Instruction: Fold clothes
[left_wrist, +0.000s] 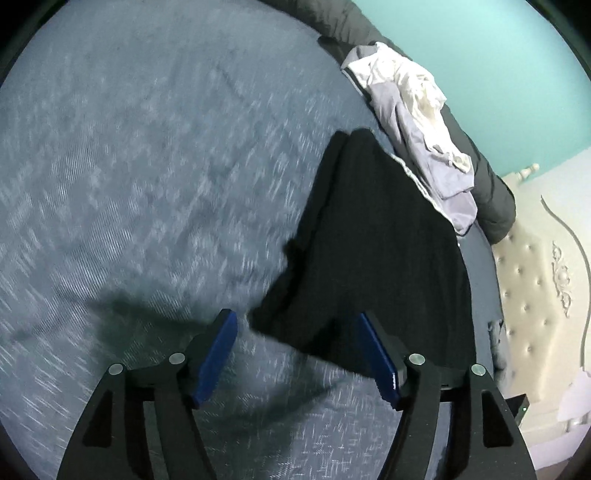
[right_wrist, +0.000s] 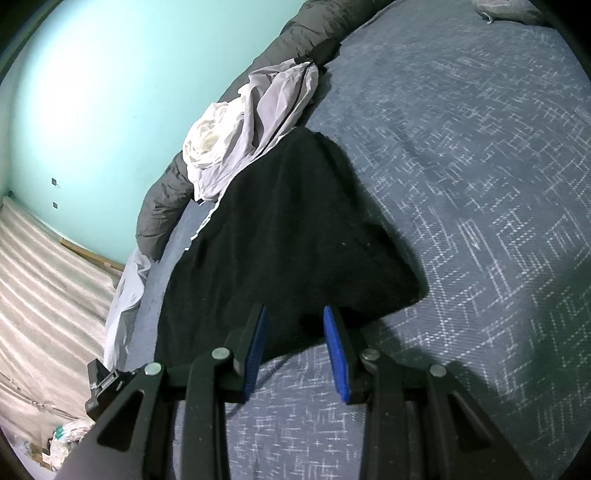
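Both the left gripper (left_wrist: 297, 356) and the right gripper (right_wrist: 295, 349) have 2 black plastic fingers, ridged blue pads and round silver screws.

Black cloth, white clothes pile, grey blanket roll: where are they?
Black cloth (right_wrist: 288, 236), right wrist view, its middle.
White clothes pile (left_wrist: 410, 107), left wrist view, crumpled top.
Grey blanket roll (right_wrist: 159, 210), right wrist view, rounded end.

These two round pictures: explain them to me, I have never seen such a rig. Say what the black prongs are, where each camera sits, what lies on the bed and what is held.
A person holds a two-finger gripper in each hand, with a fisheye camera on each looking along its fingers. The prongs with blue pads are the left gripper and the right gripper. On the patterned blue bedspread lies a black garment, with a crumpled pile of pale clothes and a rolled grey duvet behind it. Both jaws are open; neither holds anything.
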